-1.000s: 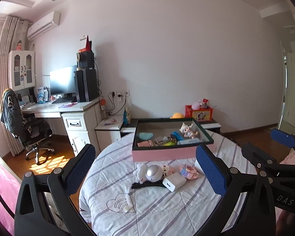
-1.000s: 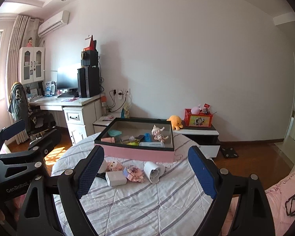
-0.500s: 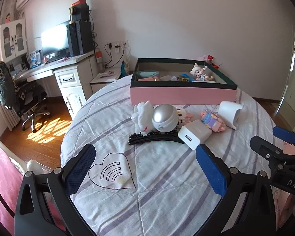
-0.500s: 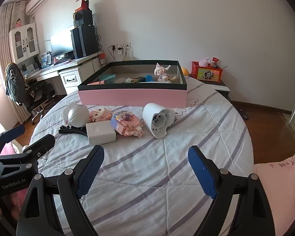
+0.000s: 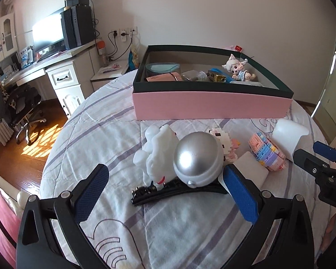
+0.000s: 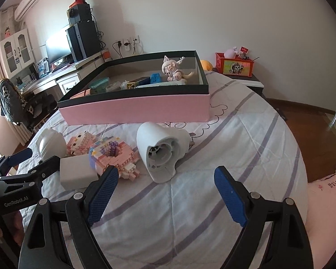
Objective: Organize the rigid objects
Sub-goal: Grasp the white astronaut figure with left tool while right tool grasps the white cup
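My left gripper stands wide and empty, the silver-domed toy lying just above centre between its tips, its black base running crosswise. My right gripper, equally wide, faces the white cone-shaped gadget; pink box behind.

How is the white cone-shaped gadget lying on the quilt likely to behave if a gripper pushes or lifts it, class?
The white cone-shaped gadget lies on its side, so its rounded, tapering body would probably roll in a curve. Its smooth shell may slip between pads. It looks like hollow plastic with an open vented end, so likely light.
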Available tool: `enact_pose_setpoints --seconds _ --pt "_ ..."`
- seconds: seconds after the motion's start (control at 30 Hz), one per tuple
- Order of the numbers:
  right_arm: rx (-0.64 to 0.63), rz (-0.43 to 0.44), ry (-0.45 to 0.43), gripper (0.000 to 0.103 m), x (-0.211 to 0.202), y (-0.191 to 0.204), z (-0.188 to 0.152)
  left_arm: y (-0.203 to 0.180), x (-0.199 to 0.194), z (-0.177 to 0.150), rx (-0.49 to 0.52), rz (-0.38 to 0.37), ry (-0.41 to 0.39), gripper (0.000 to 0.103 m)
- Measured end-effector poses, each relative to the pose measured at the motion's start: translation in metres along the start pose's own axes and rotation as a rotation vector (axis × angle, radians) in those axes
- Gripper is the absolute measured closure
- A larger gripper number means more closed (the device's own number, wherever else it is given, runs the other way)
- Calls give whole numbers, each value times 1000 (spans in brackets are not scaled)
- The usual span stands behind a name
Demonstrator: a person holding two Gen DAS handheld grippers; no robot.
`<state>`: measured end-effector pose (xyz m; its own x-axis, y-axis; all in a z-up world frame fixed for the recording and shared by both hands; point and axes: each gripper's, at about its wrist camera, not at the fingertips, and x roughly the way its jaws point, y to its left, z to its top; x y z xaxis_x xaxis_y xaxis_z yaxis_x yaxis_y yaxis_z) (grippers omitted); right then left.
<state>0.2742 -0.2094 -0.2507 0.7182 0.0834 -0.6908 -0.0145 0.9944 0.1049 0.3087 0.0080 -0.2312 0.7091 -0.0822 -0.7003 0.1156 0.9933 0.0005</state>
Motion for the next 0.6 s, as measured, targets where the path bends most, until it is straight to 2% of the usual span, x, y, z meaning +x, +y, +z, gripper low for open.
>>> enact_pose_setpoints --seconds 0.1,0.23,0.43,0.5,0.53,0.57,0.6 --pt "8 1 34 14 18 -3 12 2 10 10 -7 -20 23 0" --pt "29 4 84 15 39 -8 21 1 27 17 13 -8 66 0" --pt "18 55 114 15 53 -12 26 4 43 26 -7 -58 89 2" --pt "1 53 127 15 57 -11 28 2 51 27 2 -99 115 17" --pt "-10 48 130 15 59 -9 29 0 52 27 11 -104 120 21" --pt "-18 45 130 17 60 -8 29 -4 52 27 28 -90 114 30" --pt "-25 49 127 20 59 -7 30 -5 51 27 37 -87 114 30"
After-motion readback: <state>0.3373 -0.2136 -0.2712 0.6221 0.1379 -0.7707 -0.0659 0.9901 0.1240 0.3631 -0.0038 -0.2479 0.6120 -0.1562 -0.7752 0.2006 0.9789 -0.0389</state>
